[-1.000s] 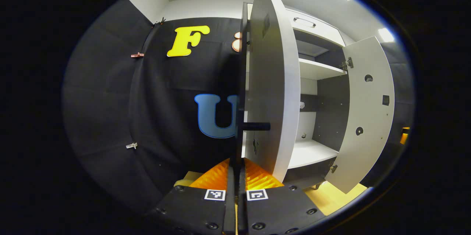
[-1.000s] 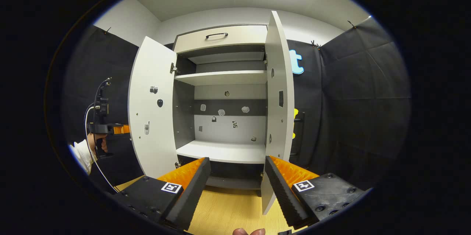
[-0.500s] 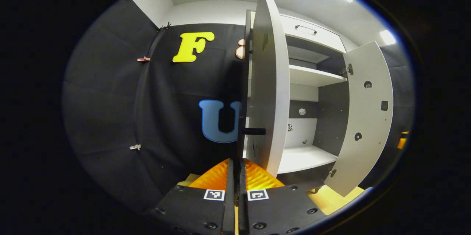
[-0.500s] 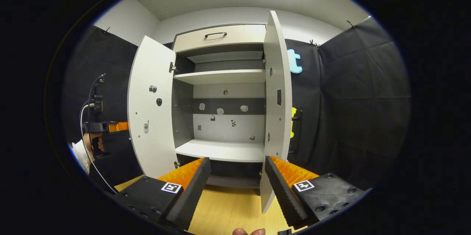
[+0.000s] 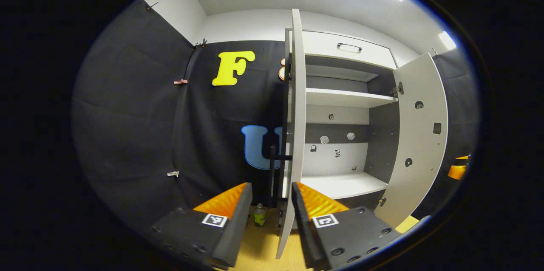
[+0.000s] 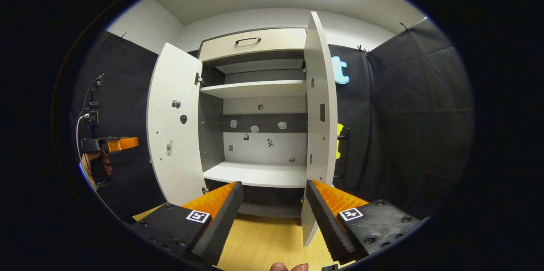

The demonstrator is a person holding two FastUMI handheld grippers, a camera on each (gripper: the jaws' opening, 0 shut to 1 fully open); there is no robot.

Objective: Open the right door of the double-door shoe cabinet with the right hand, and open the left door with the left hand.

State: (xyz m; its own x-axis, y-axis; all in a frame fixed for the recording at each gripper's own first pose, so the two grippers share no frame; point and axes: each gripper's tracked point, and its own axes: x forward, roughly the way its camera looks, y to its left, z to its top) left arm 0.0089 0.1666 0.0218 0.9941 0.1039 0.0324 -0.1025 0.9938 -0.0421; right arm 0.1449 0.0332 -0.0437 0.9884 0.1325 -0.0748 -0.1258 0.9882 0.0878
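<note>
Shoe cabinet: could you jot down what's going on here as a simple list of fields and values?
cabinet: white shoe cabinet with two doors and a drawer on top
left door: left door swung wide open
right door: right door swung wide open
inside: shelves carry no shoes
left gripper: left gripper open, fingers apart, the left door's edge in line between them
right gripper: right gripper open, holding nothing, facing the cabinet
floor: light wooden floor
task state: both doors look opened
</note>
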